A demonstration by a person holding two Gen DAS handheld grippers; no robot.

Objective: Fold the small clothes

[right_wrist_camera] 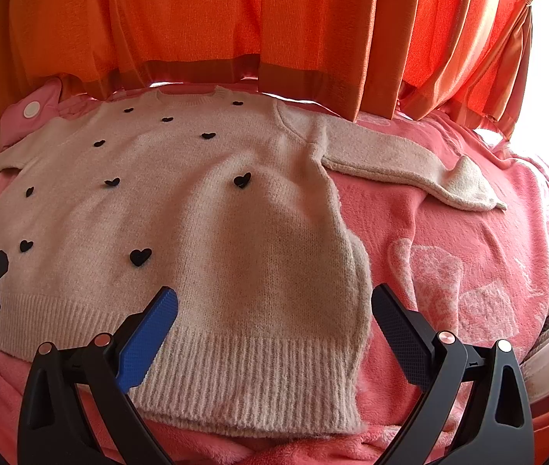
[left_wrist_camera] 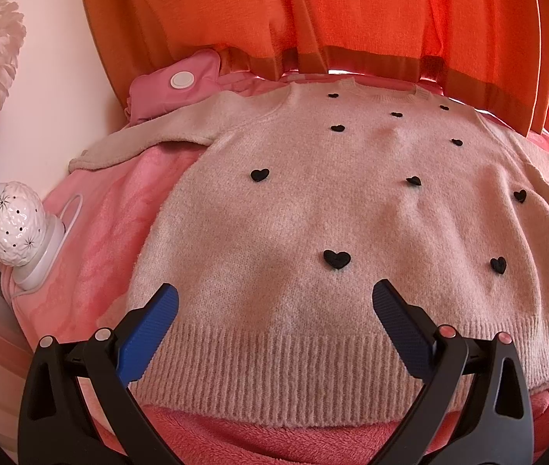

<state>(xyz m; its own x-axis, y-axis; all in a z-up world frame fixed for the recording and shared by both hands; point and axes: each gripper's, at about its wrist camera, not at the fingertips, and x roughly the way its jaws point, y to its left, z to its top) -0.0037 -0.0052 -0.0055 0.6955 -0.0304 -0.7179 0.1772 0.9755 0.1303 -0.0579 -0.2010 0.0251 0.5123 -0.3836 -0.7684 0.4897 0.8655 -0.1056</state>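
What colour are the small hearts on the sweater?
Black hearts on the pale beige sweater; clearest in the left wrist view.

Orange curtain (left_wrist_camera: 351, 11) hangs behind a pink blanket (right_wrist_camera: 468, 240); white ceramic lamp (left_wrist_camera: 14, 224) at left.

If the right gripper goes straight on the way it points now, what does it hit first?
Most likely the sweater. The open right gripper hangs above its hem corner, one finger over the knit, the other over the pink blanket. Straight on means the sweater's right side below the armpit, though depth is hard to judge.
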